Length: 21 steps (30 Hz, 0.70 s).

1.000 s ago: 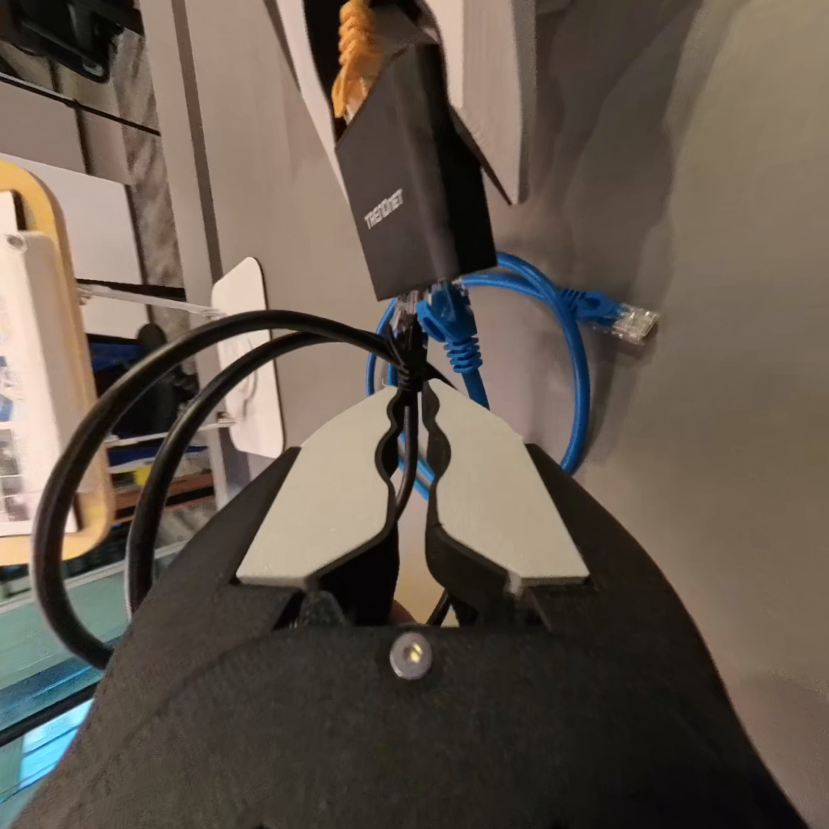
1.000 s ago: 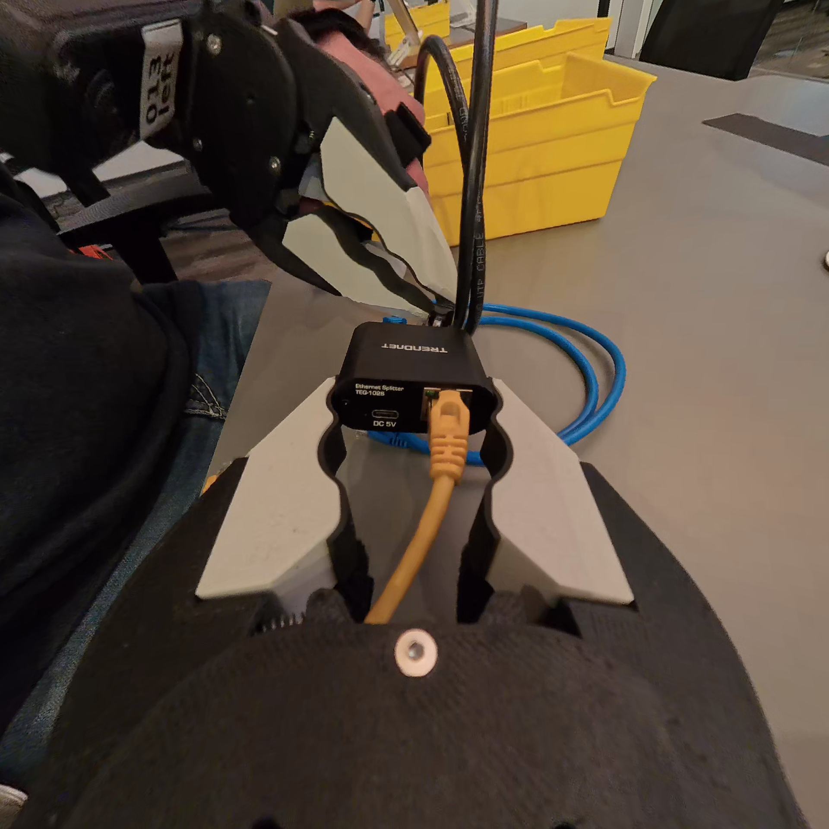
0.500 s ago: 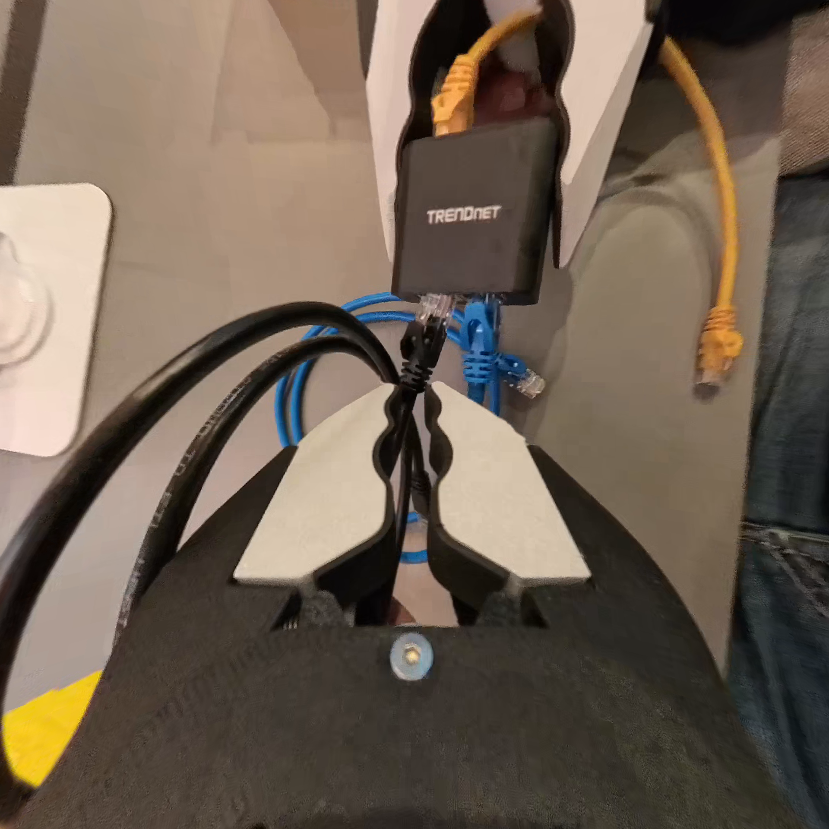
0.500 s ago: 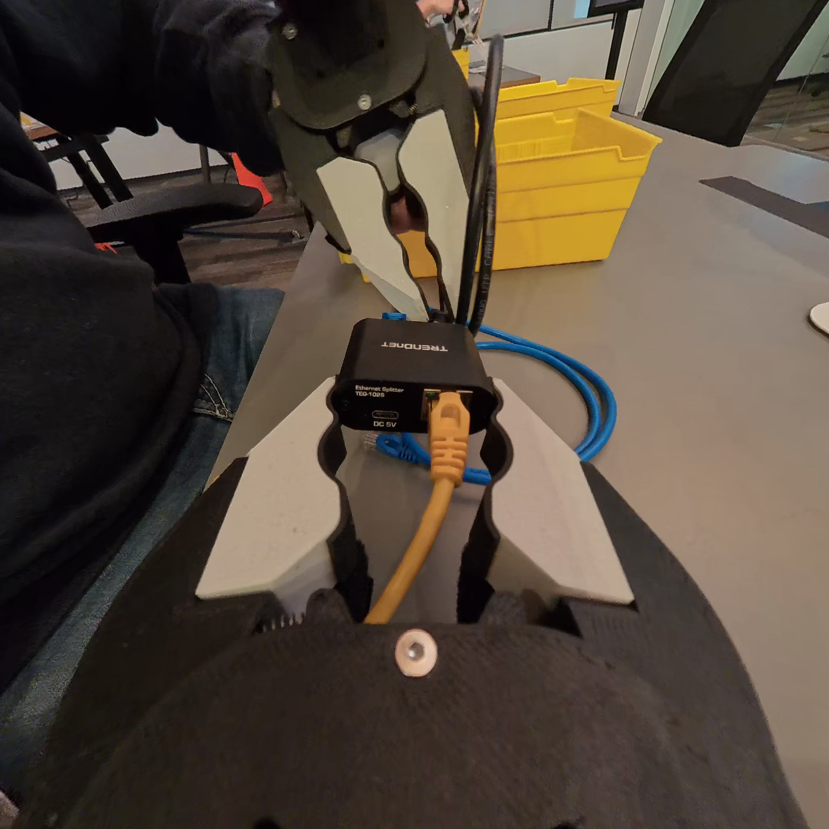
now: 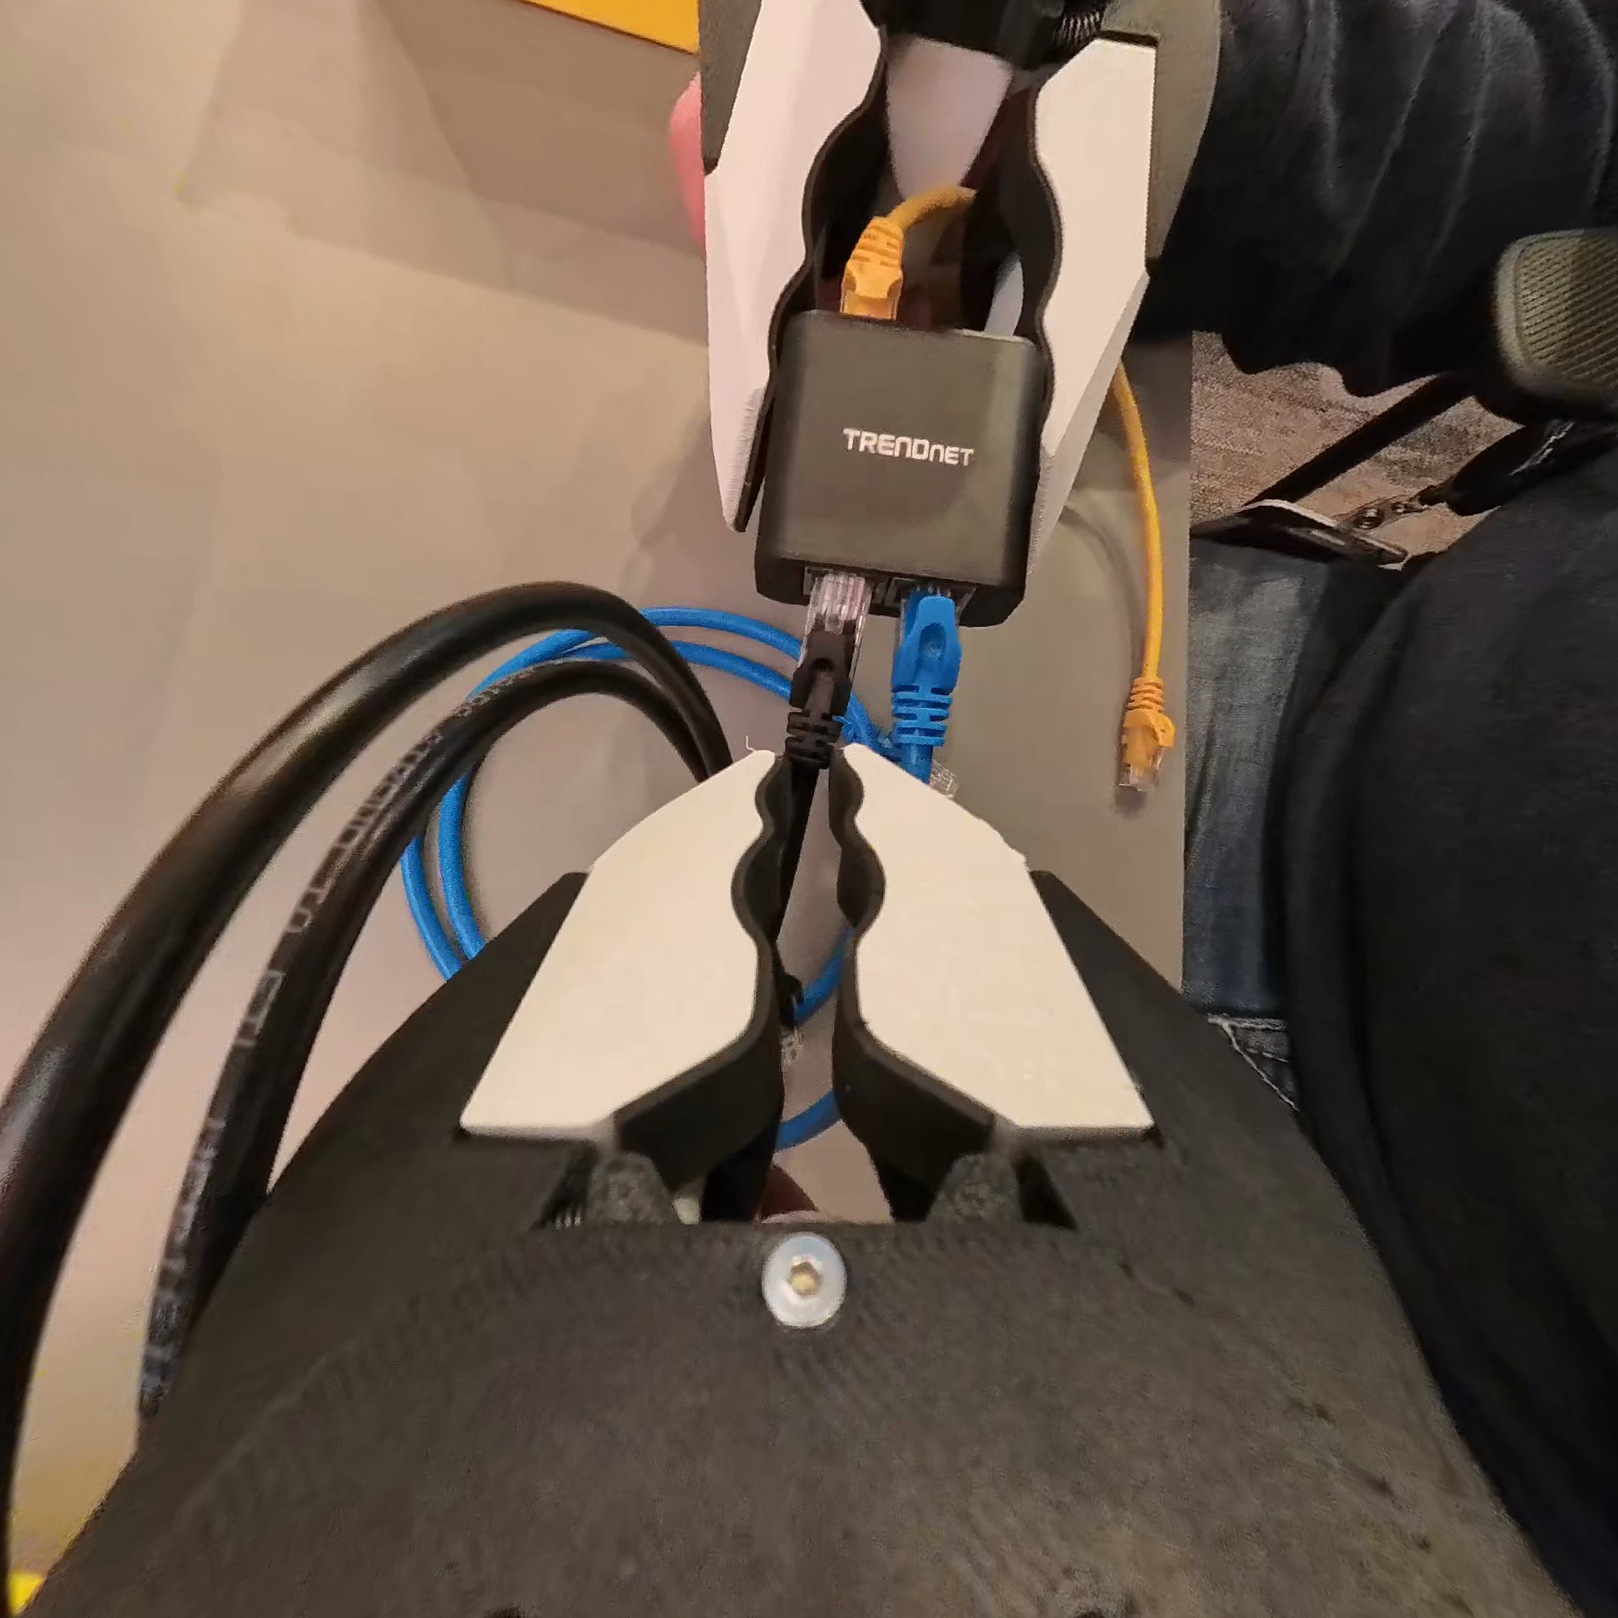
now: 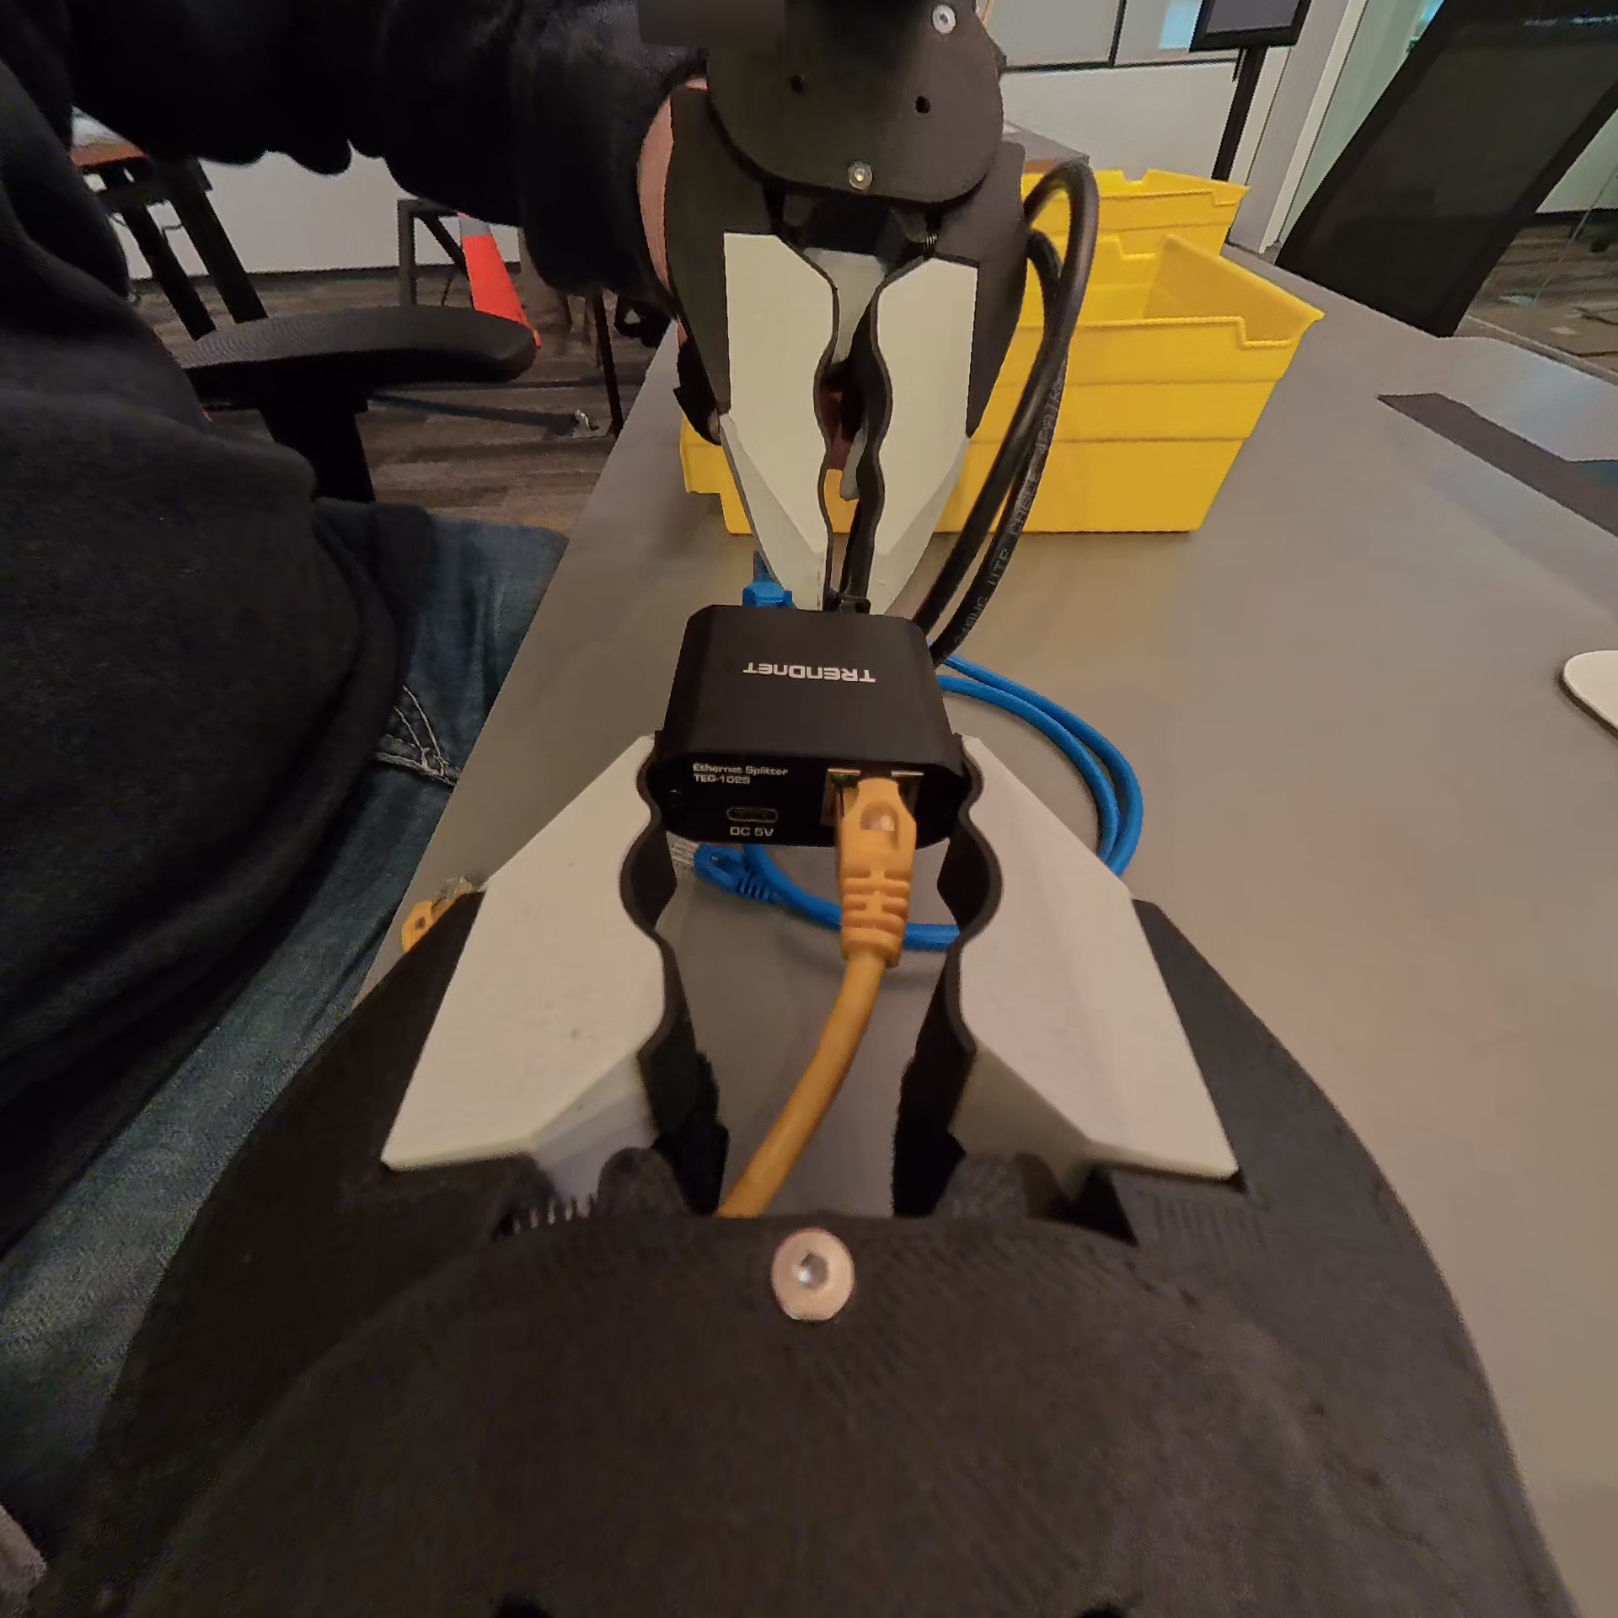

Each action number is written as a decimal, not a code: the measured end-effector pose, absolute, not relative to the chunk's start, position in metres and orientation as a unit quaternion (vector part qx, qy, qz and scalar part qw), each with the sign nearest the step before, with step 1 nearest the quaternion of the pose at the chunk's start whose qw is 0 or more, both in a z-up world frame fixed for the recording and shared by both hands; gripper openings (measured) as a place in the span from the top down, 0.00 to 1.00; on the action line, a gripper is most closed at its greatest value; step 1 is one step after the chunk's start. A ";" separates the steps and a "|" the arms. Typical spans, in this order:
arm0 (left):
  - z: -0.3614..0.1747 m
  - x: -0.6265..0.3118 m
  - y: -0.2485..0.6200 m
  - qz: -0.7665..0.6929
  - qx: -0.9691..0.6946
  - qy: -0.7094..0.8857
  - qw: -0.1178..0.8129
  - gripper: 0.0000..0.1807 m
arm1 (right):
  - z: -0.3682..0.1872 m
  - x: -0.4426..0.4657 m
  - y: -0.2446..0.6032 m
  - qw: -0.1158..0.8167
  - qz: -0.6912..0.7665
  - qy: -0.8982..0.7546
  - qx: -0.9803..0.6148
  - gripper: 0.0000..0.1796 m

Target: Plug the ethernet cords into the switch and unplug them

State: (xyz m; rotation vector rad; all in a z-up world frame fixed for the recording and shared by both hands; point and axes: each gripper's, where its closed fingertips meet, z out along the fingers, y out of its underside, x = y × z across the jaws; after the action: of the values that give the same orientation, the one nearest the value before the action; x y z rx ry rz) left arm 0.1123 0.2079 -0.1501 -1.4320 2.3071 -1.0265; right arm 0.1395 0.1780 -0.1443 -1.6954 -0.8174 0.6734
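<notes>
The right gripper [image 6: 810, 814] clamps the small black box-shaped switch [image 6: 810, 700] just above the grey table [image 6: 1313, 788], with stacked yellow plastic bins [image 6: 1164, 385] beyond and a coiled blue ethernet cord [image 5: 924, 683] plugged in. The left gripper [image 5: 801, 770], nearly closed, pinches the thick black ethernet cord [image 5: 819, 692], its clear plug at the switch's left port. Since a moment ago, that plug has moved from just short of the port into its mouth, while the orange cord [image 6: 871, 867] stays plugged in.

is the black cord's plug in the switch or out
Partly in: the black cord's clear plug sits at the switch port, mostly exposed, not fully seated.
</notes>
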 end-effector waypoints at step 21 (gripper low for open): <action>-0.154 0.109 0.213 -0.210 -0.459 0.846 0.172 0.96 | -0.166 0.139 0.179 0.462 0.179 -0.404 -0.769 0.67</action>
State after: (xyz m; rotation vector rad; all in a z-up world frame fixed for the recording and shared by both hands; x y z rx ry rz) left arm 0.1085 0.2128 -0.1536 -1.3015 2.4011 -0.5962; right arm 0.1391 0.1785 -0.1658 -1.8908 -0.9939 0.4393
